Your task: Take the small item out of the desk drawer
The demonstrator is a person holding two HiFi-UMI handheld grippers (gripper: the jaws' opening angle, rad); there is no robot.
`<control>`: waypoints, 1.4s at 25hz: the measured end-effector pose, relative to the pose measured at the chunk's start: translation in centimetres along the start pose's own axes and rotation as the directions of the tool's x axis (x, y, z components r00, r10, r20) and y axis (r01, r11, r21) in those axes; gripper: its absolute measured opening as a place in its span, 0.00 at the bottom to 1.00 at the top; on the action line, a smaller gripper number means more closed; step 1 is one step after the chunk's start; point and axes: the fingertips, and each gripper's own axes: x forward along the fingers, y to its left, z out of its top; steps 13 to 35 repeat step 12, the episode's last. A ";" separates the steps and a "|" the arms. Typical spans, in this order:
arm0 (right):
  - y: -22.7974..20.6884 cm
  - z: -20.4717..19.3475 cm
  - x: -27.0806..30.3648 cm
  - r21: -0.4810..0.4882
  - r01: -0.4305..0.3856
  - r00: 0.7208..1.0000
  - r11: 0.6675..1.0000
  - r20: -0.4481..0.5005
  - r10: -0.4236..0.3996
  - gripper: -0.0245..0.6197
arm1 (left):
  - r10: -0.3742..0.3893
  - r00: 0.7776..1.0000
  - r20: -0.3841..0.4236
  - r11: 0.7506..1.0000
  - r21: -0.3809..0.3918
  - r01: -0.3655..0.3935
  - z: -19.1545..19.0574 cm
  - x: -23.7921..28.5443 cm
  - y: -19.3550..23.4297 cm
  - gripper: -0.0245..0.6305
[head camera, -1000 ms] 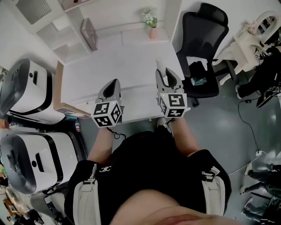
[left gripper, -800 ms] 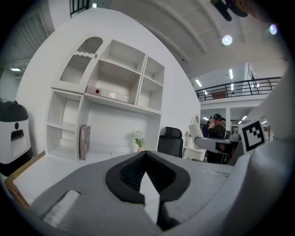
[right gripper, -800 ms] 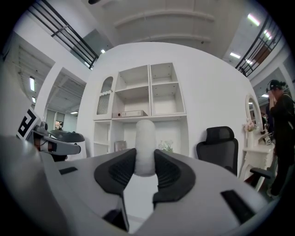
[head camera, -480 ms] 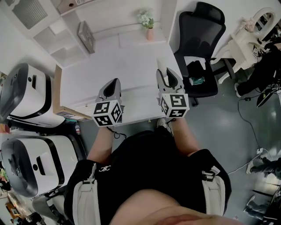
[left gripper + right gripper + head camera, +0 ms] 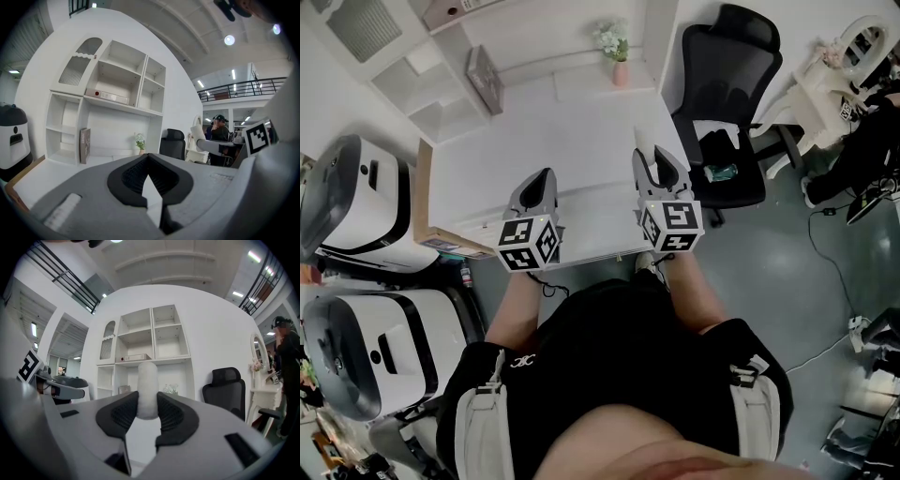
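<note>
A small white cylinder [image 5: 147, 389] stands upright between the pads of my right gripper [image 5: 147, 401], which is shut on it. In the head view the same white cylinder [image 5: 642, 142] sticks up past the right gripper [image 5: 653, 161], held above the right part of the white desk [image 5: 525, 141]. My left gripper [image 5: 546, 176] hovers over the desk's front edge, about a hand's width to the left. In its own view the left gripper [image 5: 149, 158] has its jaw tips meeting with nothing between them. No open drawer shows in any view.
A black office chair [image 5: 733, 98] stands right of the desk. At the desk's back are a potted plant [image 5: 620, 45], a leaning book [image 5: 486, 75] and white shelves [image 5: 117, 93]. Two large white machines [image 5: 356, 202] sit on the left. A person [image 5: 219, 133] stands far off.
Both grippers keep their places and the right one still grips the white cylinder. Only the head view has shifted slightly.
</note>
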 end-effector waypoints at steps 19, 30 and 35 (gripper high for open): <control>0.2 -0.3 -1.4 0.018 -0.014 1.000 1.000 -0.005 0.014 0.22 | -0.008 1.000 0.000 1.000 0.003 0.008 -0.2 -0.9 -1.1 0.06; 0.2 -0.3 -1.4 0.018 -0.014 1.000 1.000 -0.005 0.014 0.22 | -0.008 1.000 0.000 1.000 0.003 0.008 -0.2 -0.9 -1.1 0.06; 0.2 -0.3 -1.4 0.018 -0.014 1.000 1.000 -0.005 0.014 0.22 | -0.008 1.000 0.000 1.000 0.003 0.008 -0.2 -0.9 -1.1 0.06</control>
